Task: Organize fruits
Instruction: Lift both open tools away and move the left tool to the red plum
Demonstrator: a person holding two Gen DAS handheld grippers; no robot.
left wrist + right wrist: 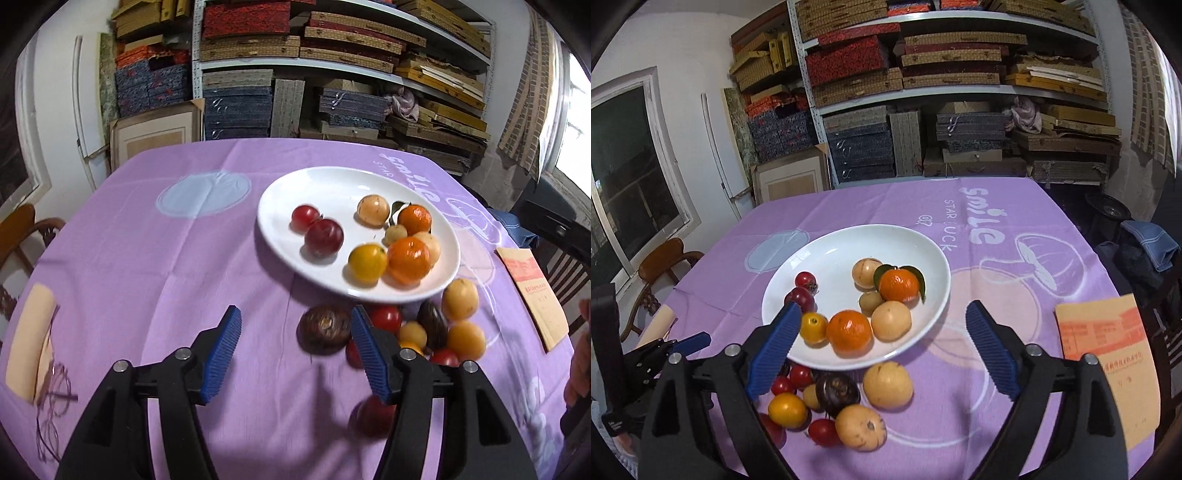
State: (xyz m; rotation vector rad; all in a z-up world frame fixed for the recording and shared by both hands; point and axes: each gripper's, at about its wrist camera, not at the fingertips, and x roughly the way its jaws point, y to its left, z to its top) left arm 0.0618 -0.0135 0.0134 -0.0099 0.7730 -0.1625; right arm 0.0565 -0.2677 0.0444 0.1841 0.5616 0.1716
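Right wrist view shows eight fruits on the white plate, about ten loose fruits waiting on the purple cloth. Right gripper and left gripper both gape, holding nothing.

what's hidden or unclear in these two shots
- Left wrist view: a red fruit is blurred and half behind the left gripper finger; its kind is unclear.
- Right wrist view: the right gripper finger covers part of the dark red fruit on the white plate.
- Right wrist view: small print on the orange booklet is too small to read.
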